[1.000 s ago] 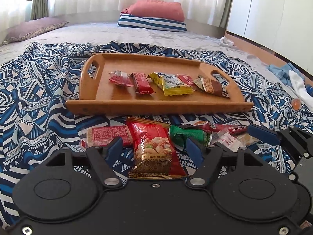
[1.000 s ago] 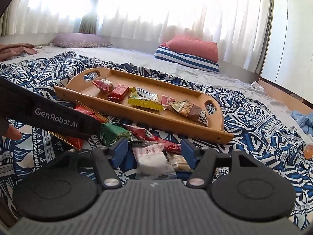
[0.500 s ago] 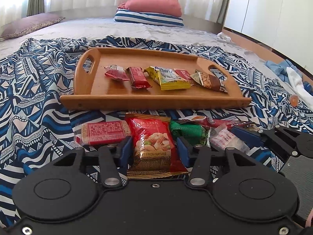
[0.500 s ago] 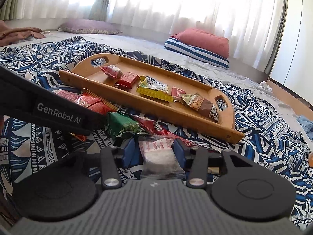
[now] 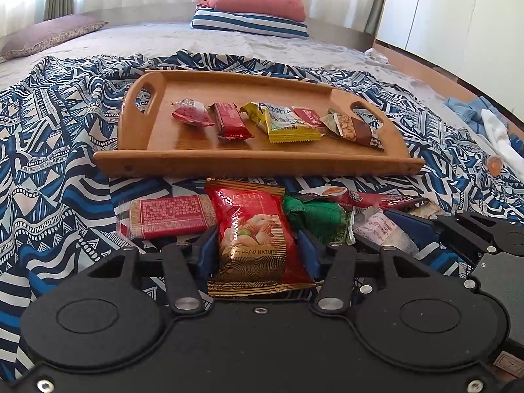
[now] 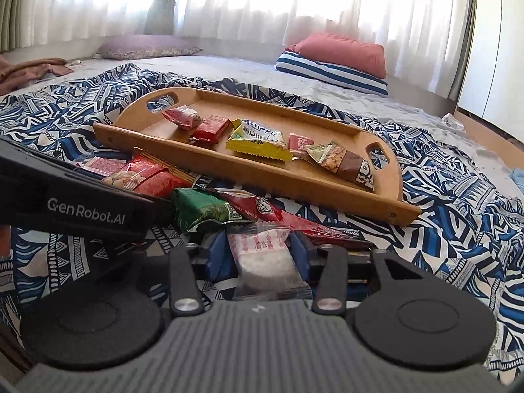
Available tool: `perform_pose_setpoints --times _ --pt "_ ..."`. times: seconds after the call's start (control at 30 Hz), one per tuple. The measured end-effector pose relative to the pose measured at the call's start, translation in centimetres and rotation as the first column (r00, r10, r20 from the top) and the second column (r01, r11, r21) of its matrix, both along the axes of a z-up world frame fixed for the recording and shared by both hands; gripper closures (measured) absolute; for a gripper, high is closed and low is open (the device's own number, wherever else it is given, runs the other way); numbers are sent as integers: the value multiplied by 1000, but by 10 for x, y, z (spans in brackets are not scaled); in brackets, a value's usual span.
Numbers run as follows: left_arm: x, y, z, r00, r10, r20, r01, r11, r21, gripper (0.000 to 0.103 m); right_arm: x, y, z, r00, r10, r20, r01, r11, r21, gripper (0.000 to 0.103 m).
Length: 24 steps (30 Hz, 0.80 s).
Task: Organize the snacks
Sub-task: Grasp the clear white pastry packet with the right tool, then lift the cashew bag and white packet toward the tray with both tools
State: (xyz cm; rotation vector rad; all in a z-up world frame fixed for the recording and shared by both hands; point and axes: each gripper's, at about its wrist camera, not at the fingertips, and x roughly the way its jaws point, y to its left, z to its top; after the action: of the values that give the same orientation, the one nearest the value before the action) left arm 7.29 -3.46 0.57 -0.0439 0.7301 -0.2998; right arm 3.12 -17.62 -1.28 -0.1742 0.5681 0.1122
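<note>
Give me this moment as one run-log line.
left hand-held gripper: shut on red nut bag | right hand-held gripper: shut on clear packet | tray: five snacks | both packs on cloth

Five wrapped snacks [image 5: 278,122] lie in a row on the wooden tray [image 5: 258,163]. Loose packets: red nut bag [image 5: 255,235], clear pouch [image 6: 265,255], on the patterned cloth before it

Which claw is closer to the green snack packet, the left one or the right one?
Left. The left claw grips the red nut bag touching the green packet; the right claw holds a clear packet just before it.
</note>
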Motion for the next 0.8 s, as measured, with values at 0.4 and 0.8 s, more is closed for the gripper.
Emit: perform_pose_setpoints --times 0.4,0.8 --pt "-2 1 0 1000 -1 3 1 1000 3 49 -9 -3 7 998 -38 -47 43 994 96 40" --pt "-2 1 0 1000 9 3 -9 1000 -5 46 -18 -6 7 997 -77 -8 78 989 122 25"
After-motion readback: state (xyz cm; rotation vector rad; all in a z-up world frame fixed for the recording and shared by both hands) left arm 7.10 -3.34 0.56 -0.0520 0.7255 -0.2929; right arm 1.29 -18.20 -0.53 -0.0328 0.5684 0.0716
